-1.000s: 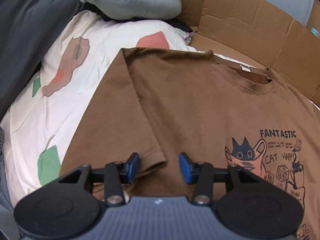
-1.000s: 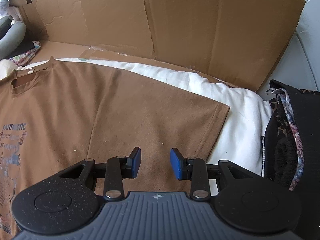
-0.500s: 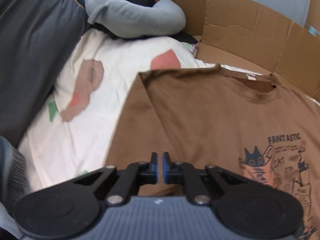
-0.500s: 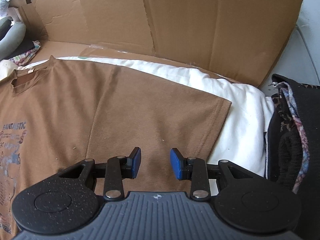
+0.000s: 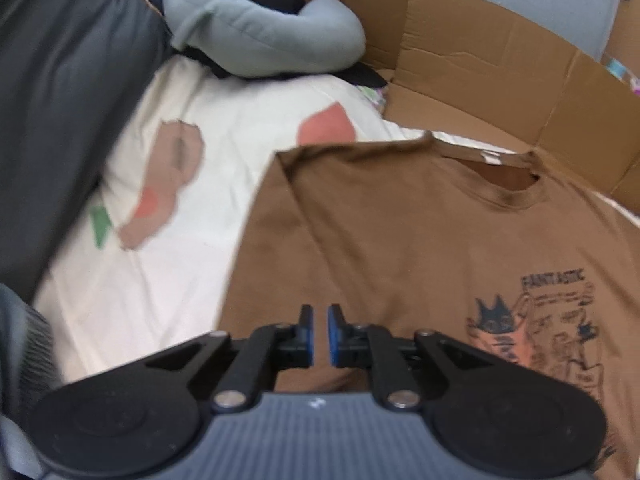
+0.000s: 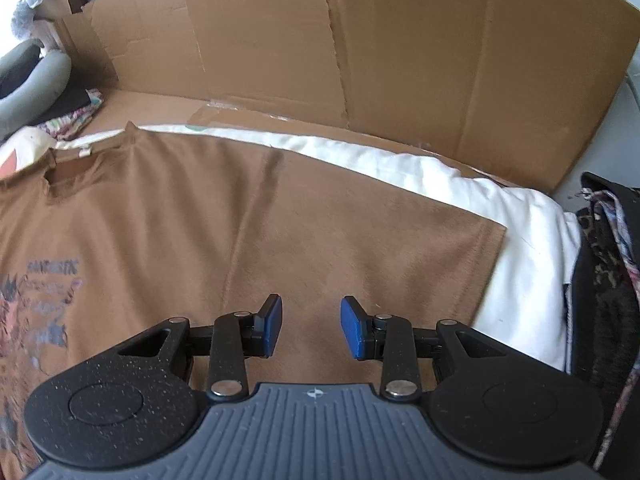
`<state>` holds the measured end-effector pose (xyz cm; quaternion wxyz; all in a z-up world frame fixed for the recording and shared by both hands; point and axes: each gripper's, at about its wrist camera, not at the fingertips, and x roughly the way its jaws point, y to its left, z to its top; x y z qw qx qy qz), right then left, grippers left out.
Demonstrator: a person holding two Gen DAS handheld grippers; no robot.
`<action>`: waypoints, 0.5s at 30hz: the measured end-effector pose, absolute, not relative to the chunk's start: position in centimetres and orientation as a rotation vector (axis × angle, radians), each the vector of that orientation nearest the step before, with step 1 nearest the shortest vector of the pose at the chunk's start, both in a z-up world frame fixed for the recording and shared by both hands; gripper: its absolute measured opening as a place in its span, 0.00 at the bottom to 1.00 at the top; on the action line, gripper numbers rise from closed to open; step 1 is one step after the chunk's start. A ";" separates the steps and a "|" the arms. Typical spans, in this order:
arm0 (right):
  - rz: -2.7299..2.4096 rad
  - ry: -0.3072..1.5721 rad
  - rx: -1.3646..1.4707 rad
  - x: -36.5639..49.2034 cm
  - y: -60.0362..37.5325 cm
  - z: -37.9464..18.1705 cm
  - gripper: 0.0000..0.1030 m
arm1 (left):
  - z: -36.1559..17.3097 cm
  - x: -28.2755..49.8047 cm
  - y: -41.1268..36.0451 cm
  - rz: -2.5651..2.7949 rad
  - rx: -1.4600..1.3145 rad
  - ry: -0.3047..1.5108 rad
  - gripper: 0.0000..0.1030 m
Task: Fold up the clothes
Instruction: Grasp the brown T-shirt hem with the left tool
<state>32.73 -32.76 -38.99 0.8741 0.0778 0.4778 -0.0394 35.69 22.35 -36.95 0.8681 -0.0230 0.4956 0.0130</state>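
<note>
A brown T-shirt (image 5: 400, 232) with a cat print lies face up, spread flat on a white patterned bedsheet (image 5: 168, 216). It also shows in the right wrist view (image 6: 280, 224), its right sleeve stretched out toward the white bedding. My left gripper (image 5: 319, 332) is shut over the shirt's left sleeve; whether cloth is pinched between the pads is hidden. My right gripper (image 6: 311, 326) is open and empty, just above the right sleeve.
Cardboard walls (image 6: 360, 48) stand behind the bed and also show in the left wrist view (image 5: 500, 64). A grey pillow (image 5: 264, 40) and dark grey bedding (image 5: 60, 100) lie at the far left. A dark patterned garment pile (image 6: 608, 280) sits at the right.
My left gripper has shut at the left sleeve and pulled back and up, so more sheet and pillow show. The right gripper has stayed open and moved little.
</note>
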 end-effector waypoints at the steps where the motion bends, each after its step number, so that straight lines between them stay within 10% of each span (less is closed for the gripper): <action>1: -0.080 0.994 0.167 32.9 -32.5 -38.9 0.38 | -37.3 35.7 22.2 0.026 -0.054 1.041 0.23; 8: 0.001 0.970 0.122 35.3 -29.2 -37.6 0.38 | -39.8 35.7 21.2 0.016 -0.110 1.071 0.25; 10: 0.034 0.965 0.103 36.0 -27.9 -37.3 0.38 | -40.3 35.7 21.4 0.028 -0.125 1.087 0.04; 15: 0.126 0.952 0.047 37.8 -24.4 -36.5 0.38 | -38.5 35.5 23.1 0.045 -0.100 1.049 0.03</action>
